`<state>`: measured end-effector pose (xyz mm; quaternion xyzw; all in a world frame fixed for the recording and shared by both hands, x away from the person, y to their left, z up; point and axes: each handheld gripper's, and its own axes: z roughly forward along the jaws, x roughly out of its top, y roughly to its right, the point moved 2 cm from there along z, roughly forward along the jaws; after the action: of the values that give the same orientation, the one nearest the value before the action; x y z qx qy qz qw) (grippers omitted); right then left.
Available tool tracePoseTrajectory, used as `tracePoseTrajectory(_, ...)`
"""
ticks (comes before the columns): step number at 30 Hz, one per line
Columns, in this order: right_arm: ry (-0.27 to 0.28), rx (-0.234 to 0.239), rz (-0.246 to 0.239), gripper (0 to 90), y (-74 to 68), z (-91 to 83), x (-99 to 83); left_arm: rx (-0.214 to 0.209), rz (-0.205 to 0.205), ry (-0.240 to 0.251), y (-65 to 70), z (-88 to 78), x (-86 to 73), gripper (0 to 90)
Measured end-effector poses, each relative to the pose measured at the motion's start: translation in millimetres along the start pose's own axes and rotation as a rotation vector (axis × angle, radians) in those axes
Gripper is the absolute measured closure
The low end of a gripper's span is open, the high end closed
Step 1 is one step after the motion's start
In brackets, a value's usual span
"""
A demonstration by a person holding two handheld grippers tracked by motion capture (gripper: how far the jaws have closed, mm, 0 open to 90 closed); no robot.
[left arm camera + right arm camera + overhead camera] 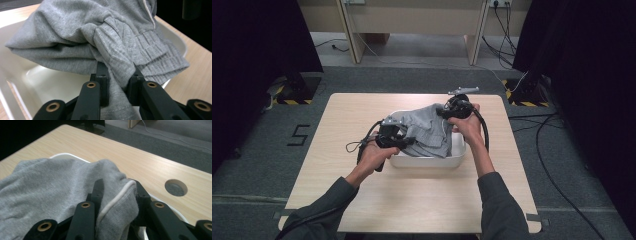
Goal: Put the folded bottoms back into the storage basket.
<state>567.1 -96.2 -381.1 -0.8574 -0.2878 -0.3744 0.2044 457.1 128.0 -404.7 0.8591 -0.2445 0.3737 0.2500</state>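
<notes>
A folded grey garment (428,129) with ribbed cuffs hangs over a white tub (458,150) in the middle of the table. My left gripper (404,140) is shut on the garment's near left edge; a thick fold (117,67) is pinched between its jaws. My right gripper (443,113) is shut on the far right corner, where a white cord (117,197) runs along the bunched grey cloth (50,190). The garment (75,30) is held just above the tub's pale floor (55,85), one ribbed end drooping over the rim.
The light wooden table (412,195) has bare room around the tub on every side. A round cable hole (176,187) sits in the tabletop near the right gripper. Cables (552,165) trail over the grey floor on the right, and dark curtains stand on both sides.
</notes>
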Motion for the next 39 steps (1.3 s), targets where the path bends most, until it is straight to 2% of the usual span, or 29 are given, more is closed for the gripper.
tracePoseTrajectory(7,-0.039,-0.013,0.001,69.9,3.4,11.6,-6.0,-0.001,-0.015,-0.029,1.0,9.2,-6.1,75.1)
tracePoseTrajectory(13,-0.057,-0.011,0.013,69.6,4.6,19.0,-10.0,0.018,-0.016,-0.061,-3.3,12.7,-10.1,74.0)
tracePoseTrajectory(19,-0.11,-0.016,0.005,68.2,2.0,28.3,-14.1,0.021,-0.016,-0.098,-6.1,16.8,-14.8,72.4)
tracePoseTrajectory(20,-0.132,-0.042,-0.008,67.3,1.2,31.3,-16.1,0.025,-0.016,-0.106,-6.7,17.0,-15.2,70.3)
tracePoseTrajectory(23,-0.145,-0.046,-0.009,64.6,0.3,32.9,-16.9,0.022,-0.023,-0.125,-8.8,17.5,-16.5,67.6)
tracePoseTrajectory(25,-0.155,-0.05,-0.001,59.9,0.4,34.3,-18.1,0.026,-0.026,-0.136,-10.6,16.8,-17.1,60.8)
tracePoseTrajectory(26,-0.167,-0.054,-0.002,56.5,0.1,34.7,-18.6,0.03,-0.013,-0.137,-11.3,15.8,-17.2,61.8)
tracePoseTrajectory(27,-0.189,-0.067,-0.008,54.3,-1.0,35.5,-19.4,0.035,-0.012,-0.13,-11.7,14.3,-16.6,61.8)
tracePoseTrajectory(29,-0.197,-0.093,-0.032,53.3,-2.0,34.4,-19.1,0.037,-0.02,-0.115,-12.4,10.4,-14.3,59.8)
tracePoseTrajectory(31,-0.175,-0.098,-0.017,51.1,-1.5,32.2,-17.7,0.045,-0.02,-0.097,-12.0,6.6,-11.7,58.4)
tracePoseTrajectory(33,-0.158,-0.124,-0.009,49.4,-0.5,28.7,-15.3,0.053,-0.004,-0.084,-10.8,3.0,-9.6,58.4)
tracePoseTrajectory(36,-0.126,-0.114,0.003,49.4,0.7,20.1,-11.3,0.049,0.0,-0.065,-9.2,-1.0,-8.1,57.7)
tracePoseTrajectory(39,-0.12,-0.11,-0.012,48.9,-0.2,12.5,-9.2,0.043,-0.003,-0.049,-7.5,-4.1,-7.3,56.4)
